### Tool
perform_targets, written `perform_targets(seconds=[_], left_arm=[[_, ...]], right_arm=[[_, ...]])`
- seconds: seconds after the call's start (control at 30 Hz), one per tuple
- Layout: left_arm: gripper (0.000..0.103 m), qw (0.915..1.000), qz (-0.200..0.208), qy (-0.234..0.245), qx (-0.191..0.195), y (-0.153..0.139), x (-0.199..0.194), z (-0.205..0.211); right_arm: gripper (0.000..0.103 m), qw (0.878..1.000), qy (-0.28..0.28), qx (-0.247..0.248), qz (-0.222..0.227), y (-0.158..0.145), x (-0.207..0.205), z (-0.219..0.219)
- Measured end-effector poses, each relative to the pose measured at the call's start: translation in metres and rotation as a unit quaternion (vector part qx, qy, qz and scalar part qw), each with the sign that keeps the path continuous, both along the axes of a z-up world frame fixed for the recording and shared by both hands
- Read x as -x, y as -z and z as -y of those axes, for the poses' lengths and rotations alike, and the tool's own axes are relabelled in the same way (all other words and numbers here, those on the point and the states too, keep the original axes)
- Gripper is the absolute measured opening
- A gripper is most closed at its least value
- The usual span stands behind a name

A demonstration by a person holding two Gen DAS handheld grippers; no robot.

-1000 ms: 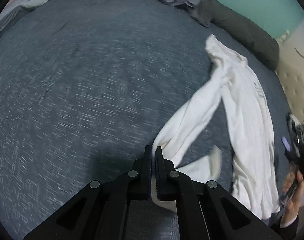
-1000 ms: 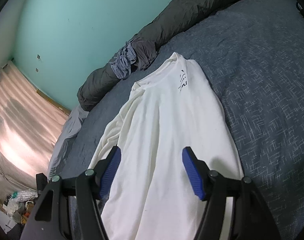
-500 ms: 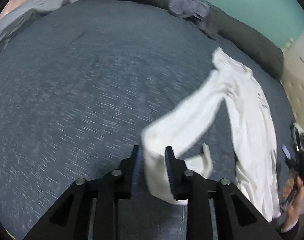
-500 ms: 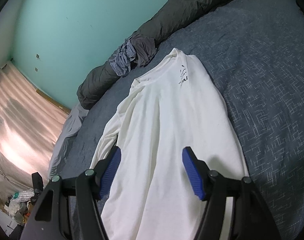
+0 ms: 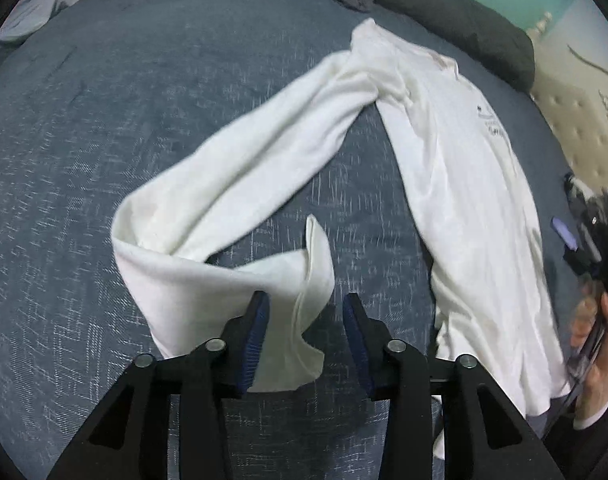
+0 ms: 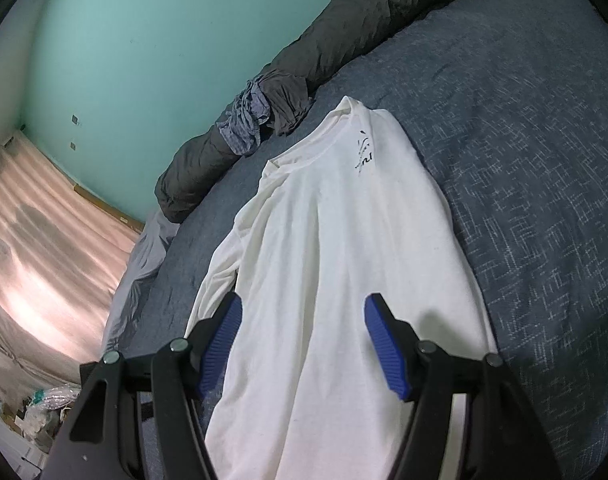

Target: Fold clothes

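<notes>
On bed [image 5: 104, 120], white shirt [image 5: 456, 184], sleeve folded

- The shirt [image 5: 456, 184] was soft white knit cloth, matt, lightly creased
- The bedspread [image 5: 104, 128] was coarse blue-grey woven cloth flecked with pale threads
- The bolster [image 6: 344, 28] was dark grey wrinkled fabric, dull
- The left gripper [image 5: 306, 334] had matt black plastic arms, ribbed blue pads [image 5: 256, 340] and small shiny metal pins
- The wall [image 6: 144, 40] was smooth matt teal paint
- The curtain [image 6: 36, 248] was pale pink cloth, pleated
</notes>
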State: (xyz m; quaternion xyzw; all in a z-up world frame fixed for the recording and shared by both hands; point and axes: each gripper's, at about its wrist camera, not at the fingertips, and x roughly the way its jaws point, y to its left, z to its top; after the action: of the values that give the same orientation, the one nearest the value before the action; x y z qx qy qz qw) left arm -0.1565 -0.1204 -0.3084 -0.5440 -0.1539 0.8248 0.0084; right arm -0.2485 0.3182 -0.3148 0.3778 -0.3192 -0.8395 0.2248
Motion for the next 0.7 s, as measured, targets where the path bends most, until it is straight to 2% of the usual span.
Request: perform_targets(seconds=[0.07, 0.13, 0.3, 0.4, 0.53, 0.7], left_arm=[[0.007, 1.0, 0.004, -0.003, -0.003, 0.003, -0.002, 0.003], [0.003, 0.9999, -0.004, -0.01, 0.0, -0.004, -0.008, 0.011], [0.003, 0.9987, -0.038, -0.028, 0.017, -0.036, -0.031, 0.036], [0.003, 0.9953, -0.065, -0.066, 0.027, -0.062, -0.049, 0.069], [0.003, 0.9875, -0.087, -0.126, 0.037, -0.088, -0.076, 0.118], [0.003, 0.9734, -0.086, -0.205, 0.056, -0.093, -0.11, 0.177]], right_arm=[[0.065, 1.0, 0.001, 0.003, 0.002, 0.001, 0.0, -0.001], [0.065, 1.0, 0.002, 0.005, 0.002, 0.001, 0.0, -0.002], [0.065, 1.0, 0.001, 0.007, 0.004, 0.002, 0.0, -0.001], [0.065, 1.0, 0.0, 0.007, 0.005, 0.003, 0.0, 0.0], [0.065, 1.0, -0.002, 0.006, 0.006, 0.003, -0.001, 0.002], [0.065, 1.0, -0.004, 0.006, 0.007, 0.004, -0.001, 0.004]])
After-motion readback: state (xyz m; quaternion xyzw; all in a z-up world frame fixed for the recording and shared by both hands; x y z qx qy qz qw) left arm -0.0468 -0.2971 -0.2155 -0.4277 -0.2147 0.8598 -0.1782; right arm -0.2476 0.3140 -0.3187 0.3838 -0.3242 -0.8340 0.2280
